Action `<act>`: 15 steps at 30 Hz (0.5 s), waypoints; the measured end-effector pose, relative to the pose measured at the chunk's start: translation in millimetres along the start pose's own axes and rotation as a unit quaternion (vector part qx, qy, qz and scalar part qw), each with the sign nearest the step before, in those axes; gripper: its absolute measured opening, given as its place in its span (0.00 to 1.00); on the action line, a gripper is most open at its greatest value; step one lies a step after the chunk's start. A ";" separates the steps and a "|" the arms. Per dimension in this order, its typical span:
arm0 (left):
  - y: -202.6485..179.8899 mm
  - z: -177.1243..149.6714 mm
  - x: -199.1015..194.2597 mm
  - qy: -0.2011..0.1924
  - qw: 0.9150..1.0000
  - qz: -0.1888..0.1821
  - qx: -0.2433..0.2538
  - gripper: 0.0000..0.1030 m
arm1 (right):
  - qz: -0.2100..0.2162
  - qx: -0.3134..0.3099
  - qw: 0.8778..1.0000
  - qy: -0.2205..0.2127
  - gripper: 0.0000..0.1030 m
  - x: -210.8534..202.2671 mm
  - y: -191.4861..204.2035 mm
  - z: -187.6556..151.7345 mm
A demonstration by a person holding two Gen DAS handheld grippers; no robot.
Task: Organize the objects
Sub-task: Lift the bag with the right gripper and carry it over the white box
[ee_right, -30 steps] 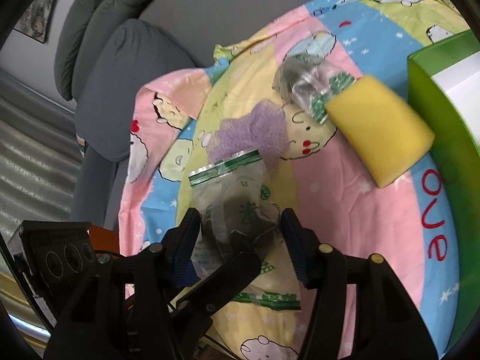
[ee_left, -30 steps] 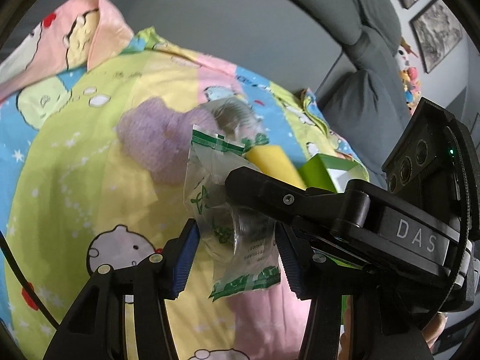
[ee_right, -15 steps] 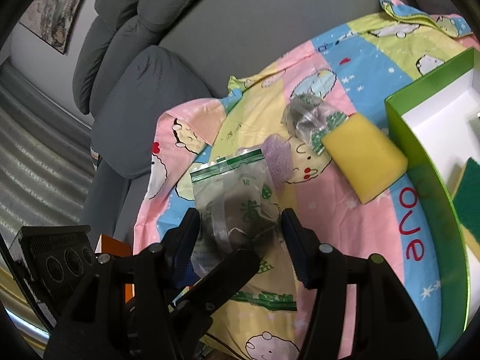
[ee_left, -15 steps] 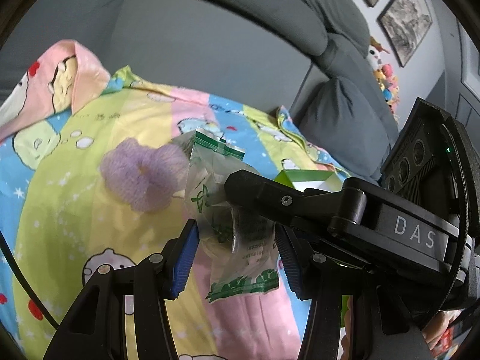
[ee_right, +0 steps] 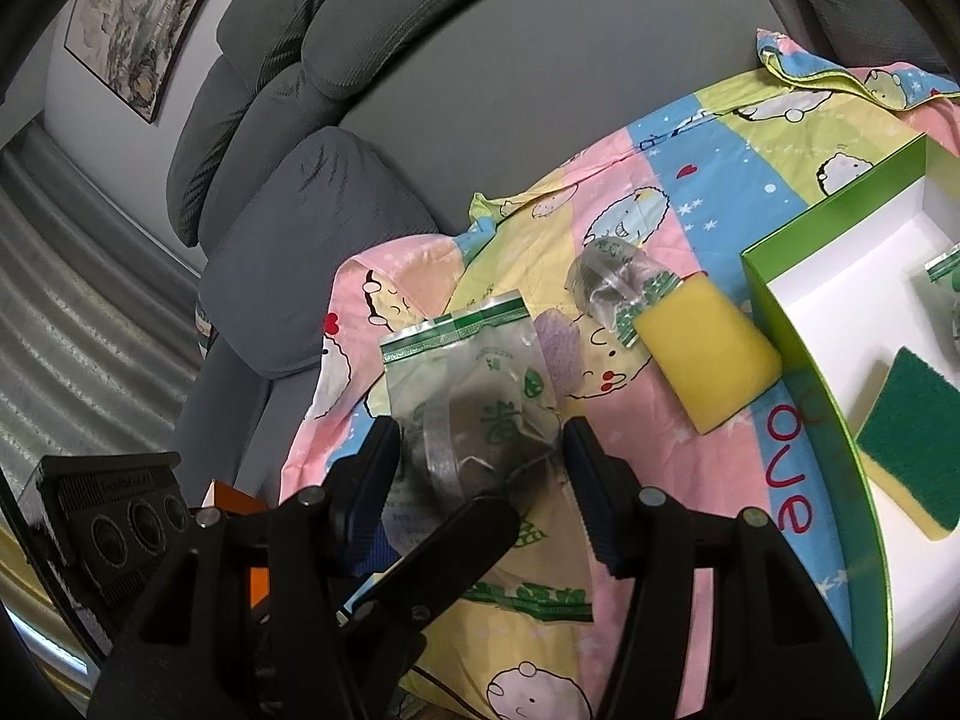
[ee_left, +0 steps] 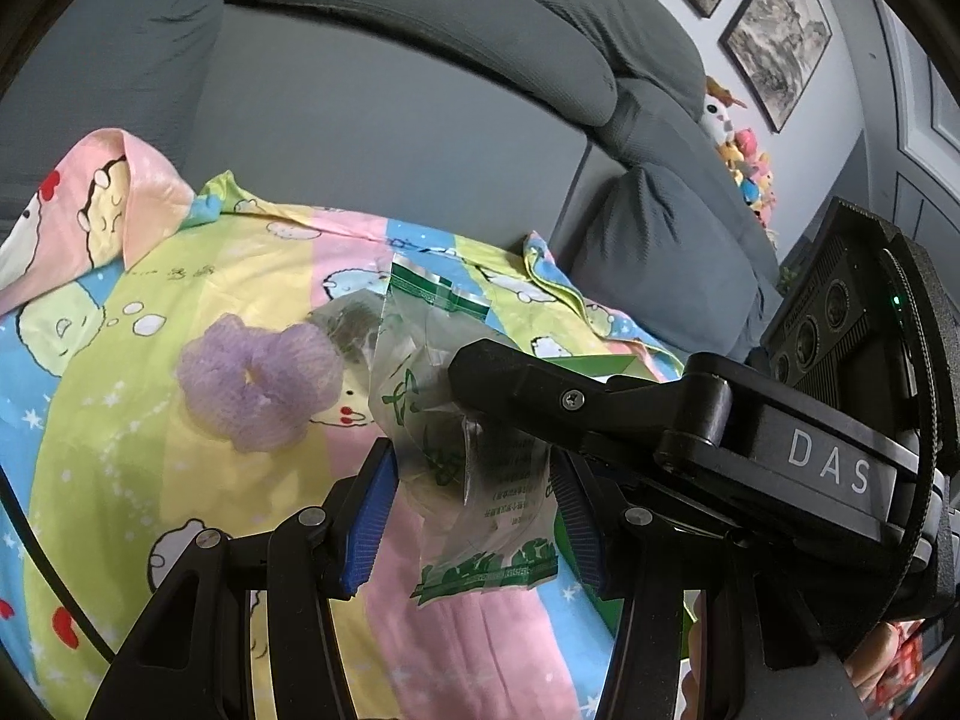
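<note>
A clear plastic bag with green print (ee_left: 468, 468) hangs above the cartoon blanket, something dark inside it. My left gripper (ee_left: 471, 510) is shut on it, its blue pads pressing both sides. My right gripper (ee_right: 480, 468) is shut on the same bag (ee_right: 474, 396), and one of its black fingers (ee_left: 510, 378) crosses the left wrist view from the right. On the blanket beyond lie a purple mesh scrubber (ee_left: 258, 387), a second small clear bag (ee_right: 612, 282) and a yellow sponge (ee_right: 708, 354).
A green box with a white inside (ee_right: 798, 360) stands at the right and holds a green-and-yellow scouring sponge (ee_right: 906, 438) and another clear bag (ee_right: 948, 300). The blanket (ee_left: 120, 480) covers a grey sofa seat, with back cushions (ee_left: 420, 48) behind it.
Both grippers have risen with the bag still between them. The scrubber and sponge now lie farther below, and the inside of the green box has come into the right wrist view.
</note>
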State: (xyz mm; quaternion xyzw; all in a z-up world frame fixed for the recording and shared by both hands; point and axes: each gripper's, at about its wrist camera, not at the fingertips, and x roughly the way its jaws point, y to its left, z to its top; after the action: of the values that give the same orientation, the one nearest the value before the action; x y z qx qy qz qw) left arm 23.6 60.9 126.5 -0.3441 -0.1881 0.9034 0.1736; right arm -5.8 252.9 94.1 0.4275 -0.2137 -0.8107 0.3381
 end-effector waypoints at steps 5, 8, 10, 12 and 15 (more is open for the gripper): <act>-8.0 0.3 -2.2 -0.006 1.000 -0.003 0.007 0.51 | 0.001 -0.003 1.000 -0.009 0.55 -8.4 -1.3 0.9; -12.7 0.6 -4.7 -0.011 1.000 -0.008 0.013 0.51 | 0.001 -0.006 1.000 -0.016 0.55 -14.1 -1.0 0.6; -14.6 0.8 -5.7 -0.014 1.000 -0.009 0.016 0.51 | 0.001 -0.009 1.000 -0.022 0.55 -17.9 -0.3 1.0; -15.8 1.0 -6.4 -0.015 1.000 -0.011 0.018 0.51 | 0.002 -0.010 1.000 -0.025 0.55 -20.7 -0.6 1.3; -17.6 2.3 -7.7 -0.017 1.000 -0.013 0.020 0.51 | 0.000 -0.011 1.000 -0.029 0.55 -23.3 0.0 1.3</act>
State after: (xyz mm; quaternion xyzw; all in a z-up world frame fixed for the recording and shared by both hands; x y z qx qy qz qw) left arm 30.6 72.4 140.4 -0.3225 -0.1771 0.9104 0.1894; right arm 2.6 270.1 107.5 0.3999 -0.2142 -0.8251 0.3369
